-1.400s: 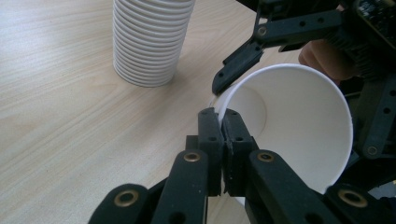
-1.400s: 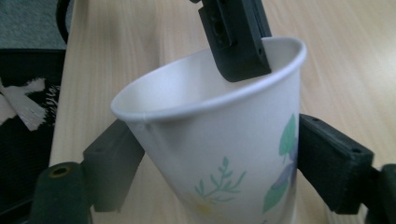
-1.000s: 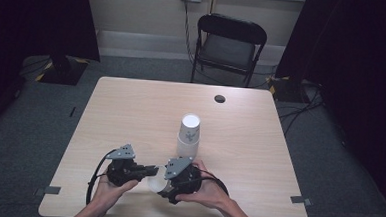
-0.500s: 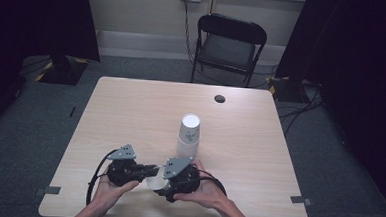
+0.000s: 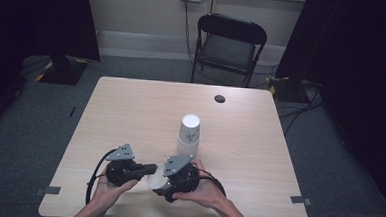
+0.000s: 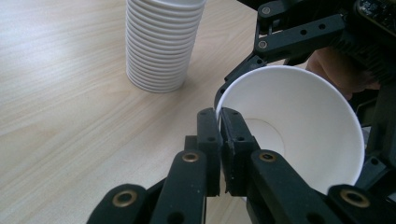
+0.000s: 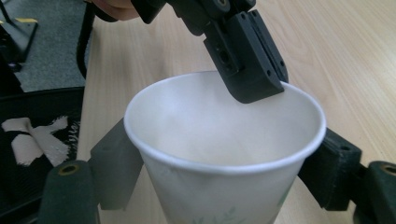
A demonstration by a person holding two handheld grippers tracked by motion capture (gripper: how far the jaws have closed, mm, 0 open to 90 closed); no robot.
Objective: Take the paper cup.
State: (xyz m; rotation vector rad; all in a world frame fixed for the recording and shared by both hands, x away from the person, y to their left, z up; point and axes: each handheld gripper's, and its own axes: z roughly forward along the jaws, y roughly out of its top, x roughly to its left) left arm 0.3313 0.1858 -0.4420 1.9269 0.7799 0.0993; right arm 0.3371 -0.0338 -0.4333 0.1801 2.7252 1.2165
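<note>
Right claw (image 7: 224, 186) is gripping the single paper cup (image 7: 224, 154) by its sides, jaws having just widened slightly around it. Left claw (image 6: 220, 140) is pinching the cup's rim tight. Cup bottom is cut off; cup stack (image 5: 188, 136) is standing near on worktop (image 5: 130, 115).

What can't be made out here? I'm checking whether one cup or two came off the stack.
- High view: the white paper cup is mostly covered by both grippers.
- Left gripper view: the cup's outer wall is hidden behind its own rim.
- Right gripper view: the cup's base is cut off by the bottom edge, so any nested second cup can't be told.
</note>
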